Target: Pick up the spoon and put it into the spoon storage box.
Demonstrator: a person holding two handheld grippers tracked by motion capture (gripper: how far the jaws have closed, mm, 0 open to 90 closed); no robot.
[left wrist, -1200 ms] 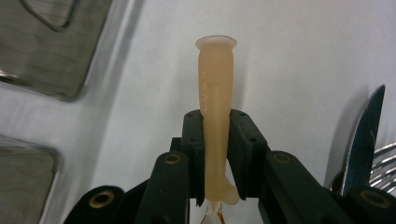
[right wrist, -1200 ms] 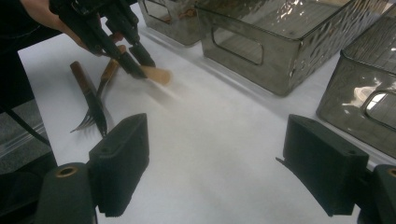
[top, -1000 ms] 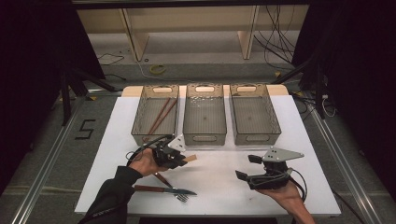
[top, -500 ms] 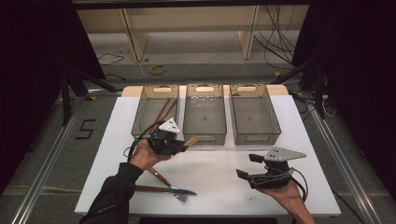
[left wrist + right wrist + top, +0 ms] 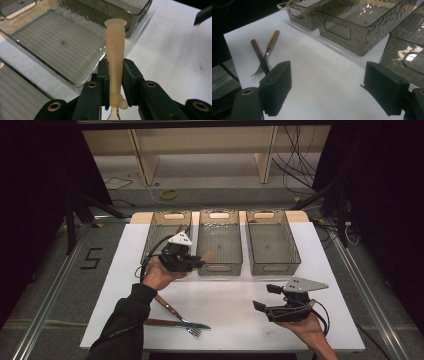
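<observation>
Fork [image 5: 175, 310] crosses what looks like a knife [image 5: 175, 324] near 3 bins [image 5: 220, 241].

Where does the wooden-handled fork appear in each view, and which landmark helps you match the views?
High view: the fork lies near the table's front-left edge, crossed by a knife.
Left gripper view: not in it.
Right gripper view: fork at left, above the near jaw.
Shared landmark: the middle bin.
</observation>
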